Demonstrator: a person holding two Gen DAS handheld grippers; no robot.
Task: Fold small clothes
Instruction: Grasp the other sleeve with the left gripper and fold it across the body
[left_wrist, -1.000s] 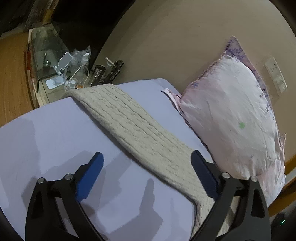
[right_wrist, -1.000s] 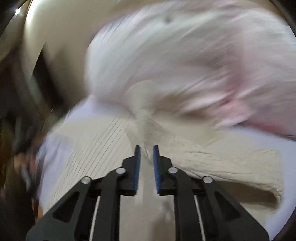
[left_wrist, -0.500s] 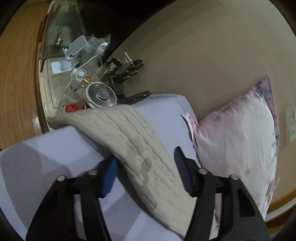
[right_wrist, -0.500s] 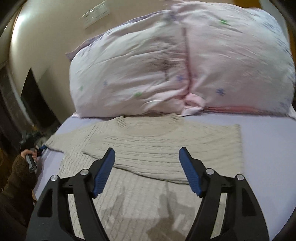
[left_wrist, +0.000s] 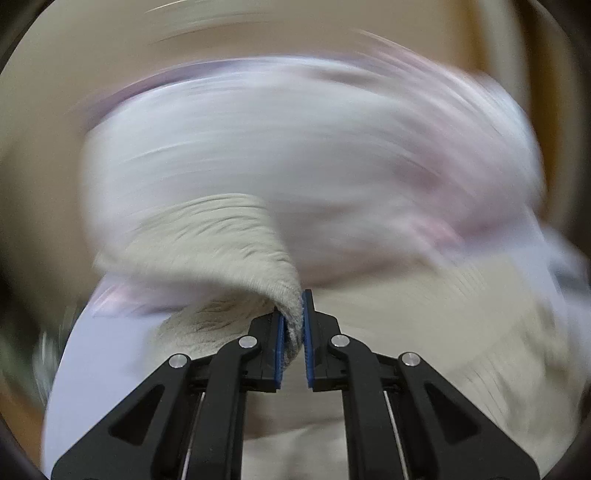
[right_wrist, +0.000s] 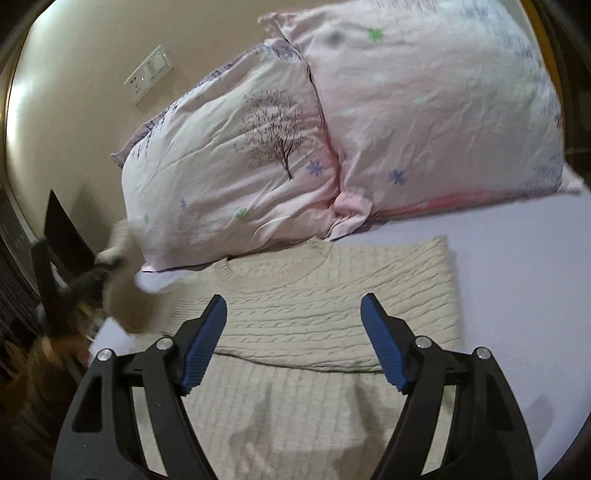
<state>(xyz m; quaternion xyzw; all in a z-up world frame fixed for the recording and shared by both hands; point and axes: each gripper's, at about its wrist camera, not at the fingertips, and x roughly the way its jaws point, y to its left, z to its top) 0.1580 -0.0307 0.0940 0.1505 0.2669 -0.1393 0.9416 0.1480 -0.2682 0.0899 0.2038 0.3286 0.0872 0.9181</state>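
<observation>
A beige cable-knit sweater (right_wrist: 317, 310) lies flat on the lavender bed sheet (right_wrist: 517, 280), its right sleeve folded across the chest. My left gripper (left_wrist: 293, 325) is shut on the sweater's left sleeve (left_wrist: 236, 240) and holds it lifted above the bed; that view is heavily blurred. In the right wrist view the left gripper (right_wrist: 99, 273) shows blurred at the far left with the sleeve. My right gripper (right_wrist: 293, 343) is open and empty, hovering above the sweater's body.
Two pink patterned pillows (right_wrist: 280, 147) lean against the beige wall (right_wrist: 74, 74) behind the sweater. A wall socket (right_wrist: 149, 74) sits above them. Dark furniture (right_wrist: 22, 280) stands off the bed's left edge.
My left gripper has closed on the sleeve and lifted it, swinging fast toward the sweater's body. My right gripper, shut one second ago, has opened and let go of the cloth.
</observation>
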